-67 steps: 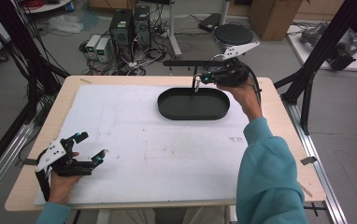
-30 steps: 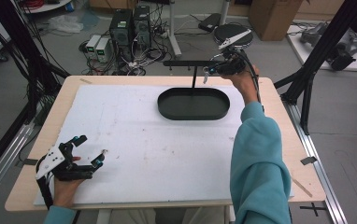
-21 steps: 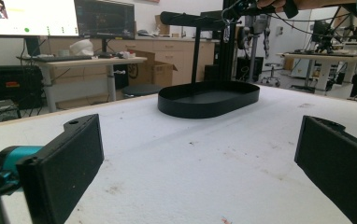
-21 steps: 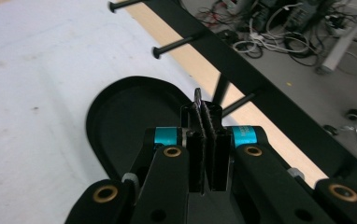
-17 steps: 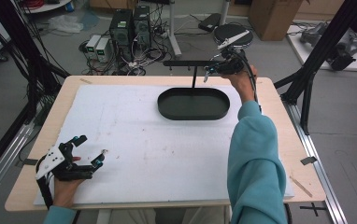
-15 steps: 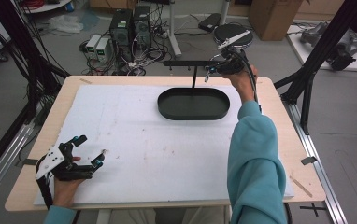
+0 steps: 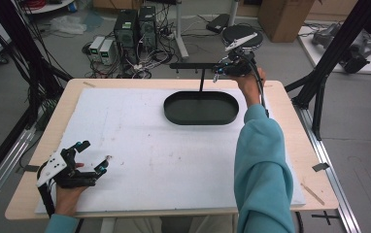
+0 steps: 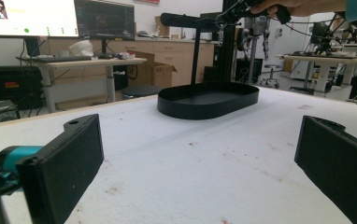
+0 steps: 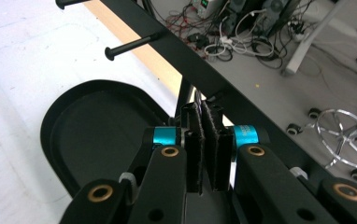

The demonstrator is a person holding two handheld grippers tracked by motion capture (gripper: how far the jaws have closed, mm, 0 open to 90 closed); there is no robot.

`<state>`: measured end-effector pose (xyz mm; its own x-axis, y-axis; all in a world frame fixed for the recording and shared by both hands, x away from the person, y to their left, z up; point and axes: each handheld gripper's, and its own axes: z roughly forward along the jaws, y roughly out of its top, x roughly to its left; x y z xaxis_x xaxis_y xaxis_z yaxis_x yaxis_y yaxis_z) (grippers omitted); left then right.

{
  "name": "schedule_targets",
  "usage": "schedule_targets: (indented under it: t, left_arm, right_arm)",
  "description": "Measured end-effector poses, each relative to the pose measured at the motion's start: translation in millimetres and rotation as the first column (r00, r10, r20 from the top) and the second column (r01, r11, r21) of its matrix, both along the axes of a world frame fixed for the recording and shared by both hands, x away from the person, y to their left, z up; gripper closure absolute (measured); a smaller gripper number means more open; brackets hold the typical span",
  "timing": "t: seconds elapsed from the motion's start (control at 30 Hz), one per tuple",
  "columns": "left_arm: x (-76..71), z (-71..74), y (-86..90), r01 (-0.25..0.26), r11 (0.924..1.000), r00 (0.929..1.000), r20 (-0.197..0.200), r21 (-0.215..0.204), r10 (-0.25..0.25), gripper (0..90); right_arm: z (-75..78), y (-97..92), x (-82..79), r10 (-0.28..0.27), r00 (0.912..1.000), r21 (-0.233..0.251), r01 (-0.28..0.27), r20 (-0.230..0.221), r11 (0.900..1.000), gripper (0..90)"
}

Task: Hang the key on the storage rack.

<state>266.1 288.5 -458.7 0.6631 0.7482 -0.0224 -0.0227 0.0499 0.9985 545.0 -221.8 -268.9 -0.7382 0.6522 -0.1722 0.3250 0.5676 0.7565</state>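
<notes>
Since the earliest frame the right claw has risen from the tray's far rim to the crossbar of the black stand. The counter carries the black oval tray at its far right. The right claw is clenched against the bar; whether it grips anything I cannot tell. The left claw rests released at the counter's near left corner.

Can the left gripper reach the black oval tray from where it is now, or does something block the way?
Probably yes: the left gripper is open, and bare white tabletop lies between it and the black oval tray.
</notes>
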Motion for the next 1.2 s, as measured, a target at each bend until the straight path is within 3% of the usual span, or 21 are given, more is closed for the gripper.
schedule_targets:
  t: [0.07,0.17,0.23,0.3,0.37,0.4,0.5,0.57,0.6,0.73,0.8,0.9,0.93,1.03,1.07,1.13,1.2]
  left_arm:
    - [0.1,-0.1,0.2,0.000,1.0000,1.0000,0.000,-0.001,0.000,1.7]
    - [0.1,-0.1,0.3,-0.002,1.0000,1.0000,-0.001,-0.003,0.002,1.7]
    - [0.2,0.0,0.3,-0.001,1.0000,1.0000,-0.002,-0.007,0.001,1.7]
    - [0.3,-0.1,0.4,0.000,1.0000,1.0000,-0.002,-0.008,0.000,1.7]
    - [0.3,-0.2,1.0,0.000,1.0000,1.0000,0.000,-0.009,0.000,1.7]
    - [0.2,-0.3,1.0,0.000,0.9998,1.0000,0.000,-0.018,0.000,1.7]
    - [0.0,-0.4,1.5,0.000,0.9998,1.0000,-0.001,-0.022,0.000,1.7]
    - [0.1,-0.3,1.5,0.001,0.9998,1.0000,-0.003,-0.018,-0.001,1.7]
    - [0.1,-0.2,1.5,0.000,0.9998,1.0000,-0.004,-0.019,0.000,1.7]
    - [0.5,-0.3,1.8,-0.005,0.9995,1.0000,-0.007,-0.030,0.004,1.7]
    - [1.1,-0.1,2.3,-0.004,0.9996,0.9999,-0.012,-0.028,0.003,1.7]
    - [1.4,-0.2,3.0,-0.001,0.9994,0.9999,-0.016,-0.033,0.001,1.7]
    - [1.3,-0.1,2.6,-0.002,0.9996,0.9999,-0.014,-0.029,0.002,1.7]
    - [1.3,0.0,1.5,-0.006,0.9998,0.9999,-0.013,-0.021,0.005,1.7]
    - [1.2,0.0,1.8,-0.005,0.9998,0.9999,-0.013,-0.018,0.005,1.7]
    - [1.0,0.0,1.4,-0.004,0.9998,0.9999,-0.013,-0.019,0.004,1.7]
    - [0.8,0.0,1.1,-0.005,0.9999,0.9999,-0.009,-0.011,0.005,1.7]
  right_arm:
    - [-1.3,2.8,0.0,-0.016,0.9997,0.008,0.016,0.020,0.9998,71.8]
    - [-1.3,5.1,-2.1,-0.088,0.9944,0.002,0.088,0.059,0.9961,53.9]
    - [0.4,4.8,-6.7,-0.136,0.9897,0.066,0.133,0.045,0.9890,33.1]
    - [2.7,4.1,-13.7,-0.149,0.9878,0.130,0.141,0.046,0.9813,13.3]
    - [6.0,3.3,-26.4,-0.149,0.9875,0.189,0.137,0.051,0.9724,8.0]
    - [6.8,2.2,-34.5,-0.139,0.9880,0.223,0.121,0.068,0.9673,0.4]
    - [6.5,-4.5,-60.5,-0.114,0.9861,0.305,0.072,0.121,0.9496,0.7]
    - [3.0,-10.9,-79.4,-0.097,0.9841,0.327,0.044,0.148,0.9441,0.8]
    - [0.6,-14.2,-89.2,-0.092,0.9854,0.341,0.039,0.143,0.9393,0.8]
    - [-14.8,-31.5,-132.1,-0.045,0.9790,0.397,-0.039,0.199,0.9168,0.7]
    - [-26.5,-40.9,-155.7,-0.021,0.9715,0.427,-0.084,0.236,0.9004,0.7]
    - [-46.2,-51.7,-189.3,0.003,0.9613,0.429,-0.126,0.275,0.8944,0.7]
    - [-53.3,-54.7,-198.1,0.010,0.9564,0.436,-0.143,0.292,0.8883,0.7]
    - [-74.2,-61.6,-219.6,0.012,0.9523,0.451,-0.156,0.305,0.8786,0.7]
    - [-81.4,-64.1,-224.3,0.017,0.9468,0.452,-0.169,0.321,0.8758,0.7]
    - [-96.7,-68.9,-231.3,0.007,0.9452,0.460,-0.165,0.326,0.8727,0.8]
    - [-112.7,-73.5,-234.6,-0.001,0.9493,0.484,-0.159,0.314,0.8606,0.7]
